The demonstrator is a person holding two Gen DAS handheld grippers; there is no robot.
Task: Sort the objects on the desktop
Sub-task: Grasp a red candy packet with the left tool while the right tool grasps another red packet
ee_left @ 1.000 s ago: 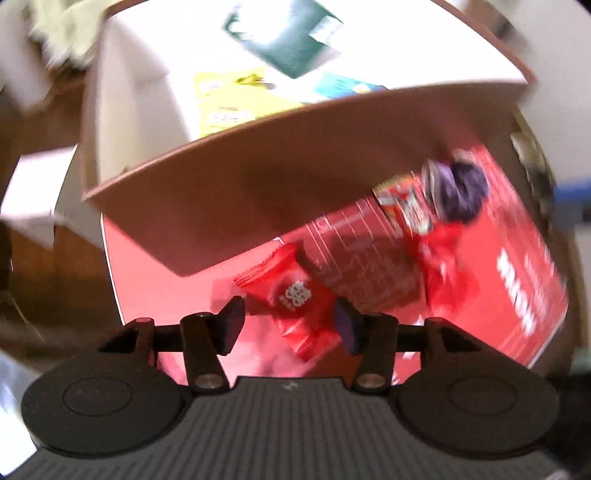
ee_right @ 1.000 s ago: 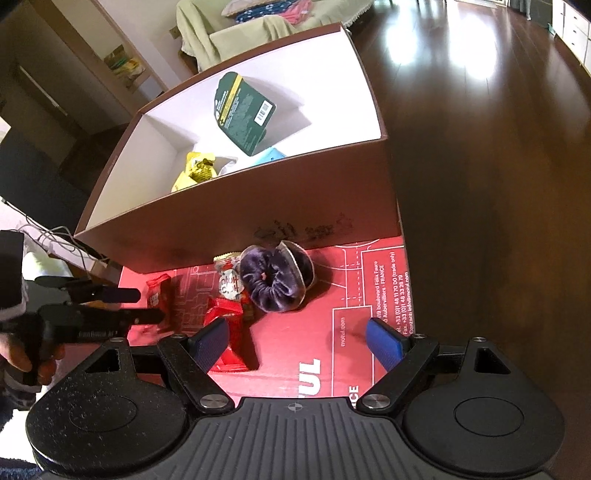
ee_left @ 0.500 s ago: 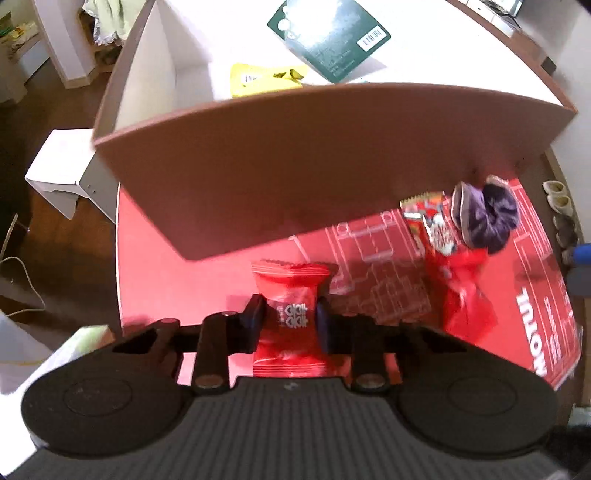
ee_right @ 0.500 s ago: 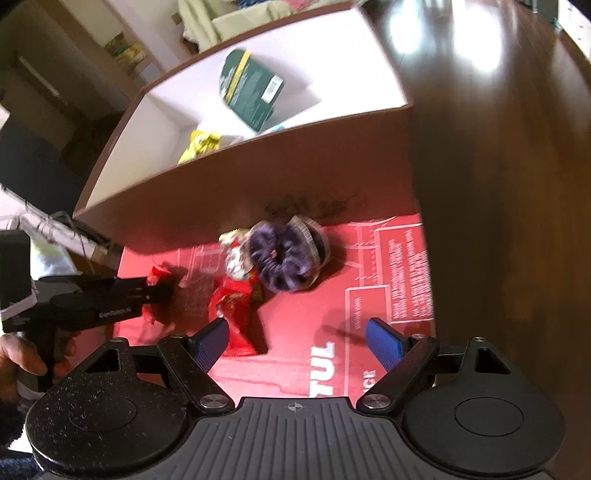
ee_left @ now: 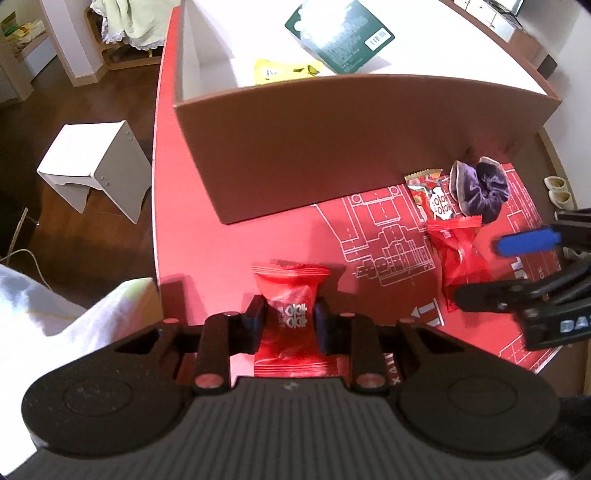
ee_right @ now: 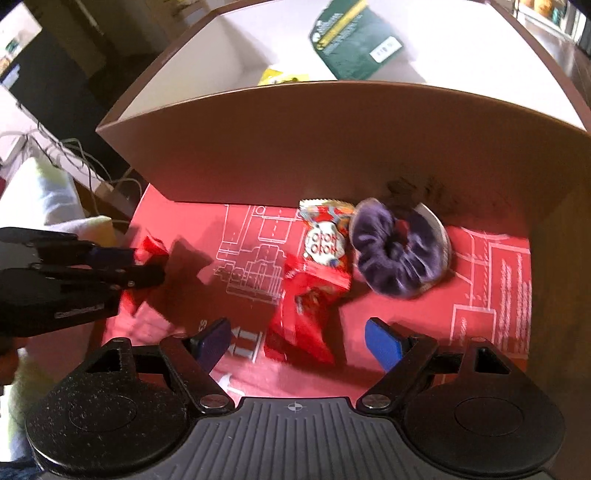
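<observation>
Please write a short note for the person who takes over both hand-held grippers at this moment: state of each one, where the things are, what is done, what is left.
Left hand-held gripper: shut on a red snack packet, low over the red mat.
Right hand-held gripper: open, holding nothing, hovering near a second red packet.
On the mat, by the box wall: patterned snack packet and purple scrunchie.
Done: green card package and yellow packet already lie inside the brown box.
Left: probably move the held packet into the box, then the other three things.
</observation>
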